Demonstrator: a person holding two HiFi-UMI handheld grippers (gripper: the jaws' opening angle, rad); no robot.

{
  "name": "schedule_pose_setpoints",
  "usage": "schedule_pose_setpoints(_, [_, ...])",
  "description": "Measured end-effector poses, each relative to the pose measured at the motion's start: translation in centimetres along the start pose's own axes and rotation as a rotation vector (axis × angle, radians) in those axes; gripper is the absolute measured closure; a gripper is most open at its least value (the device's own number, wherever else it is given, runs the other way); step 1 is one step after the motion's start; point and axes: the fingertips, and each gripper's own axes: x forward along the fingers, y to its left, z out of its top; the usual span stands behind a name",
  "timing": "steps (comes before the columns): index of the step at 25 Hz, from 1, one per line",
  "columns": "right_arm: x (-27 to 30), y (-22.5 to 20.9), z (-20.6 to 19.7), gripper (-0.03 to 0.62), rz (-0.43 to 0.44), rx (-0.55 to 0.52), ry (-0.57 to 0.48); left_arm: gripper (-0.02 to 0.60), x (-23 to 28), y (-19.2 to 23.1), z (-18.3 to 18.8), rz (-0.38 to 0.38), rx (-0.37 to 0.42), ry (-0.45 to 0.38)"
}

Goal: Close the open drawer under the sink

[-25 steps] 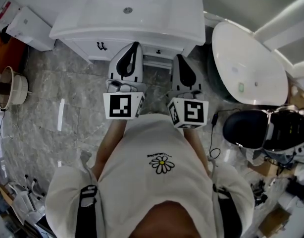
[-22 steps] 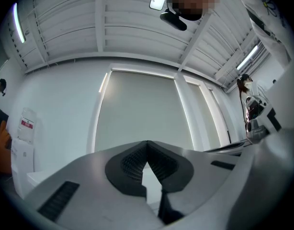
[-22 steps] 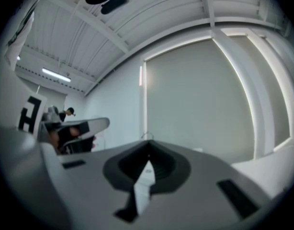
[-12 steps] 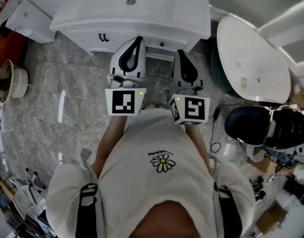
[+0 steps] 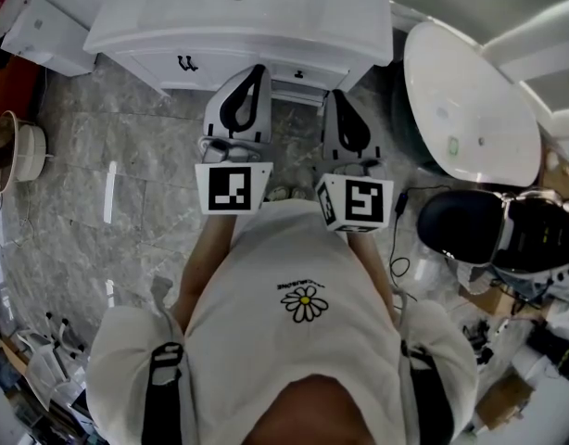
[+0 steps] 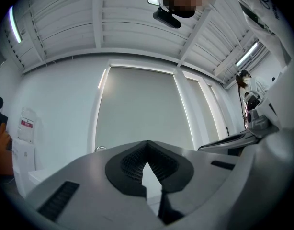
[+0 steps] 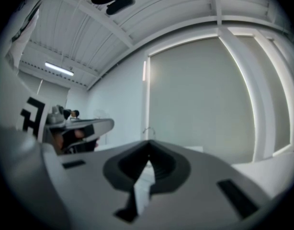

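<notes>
**Drawer** (image 5: 310, 78). It was located under the sink (image 5: 238, 12), in the front of the white vanity (image 5: 145, 58), right of that front's middle. It was seen drawn out a little from the cabinet face. Its long axis was laid along the vanity front, running left to right across the head view. Its front panel, fitted with a small dark knob (image 5: 298, 74), was turned toward the person, and the drawer projected that way.

**Left gripper** (image 5: 256, 70). It was held before the vanity and pointed at its front, with its tip just left of the drawer. In the left gripper view the ribbed pads (image 6: 137, 162) were seen brought together at the tips, with nothing caught between them. Whether the tip touched the vanity could not be told.

**Right gripper** (image 5: 336, 96). It was held beside the left one and pointed the same way, with its tip just right of the drawer front. Its jaws were likewise seen closed tip to tip and empty. A curved faucet (image 7: 148, 130) was seen just beyond them.

**Surroundings.** A grey stone-tiled floor (image 5: 99, 156) was recorded beneath, and a white oval tub (image 5: 470, 109) to the right of the vanity.
</notes>
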Motion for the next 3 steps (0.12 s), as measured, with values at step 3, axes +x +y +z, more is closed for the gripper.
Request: schedule_pose_setpoints(3, [0.25, 0.18, -0.31, 0.565, 0.007, -0.005, 0.01, 0.561, 0.14, 0.27, -0.3, 0.005, -0.001, 0.005])
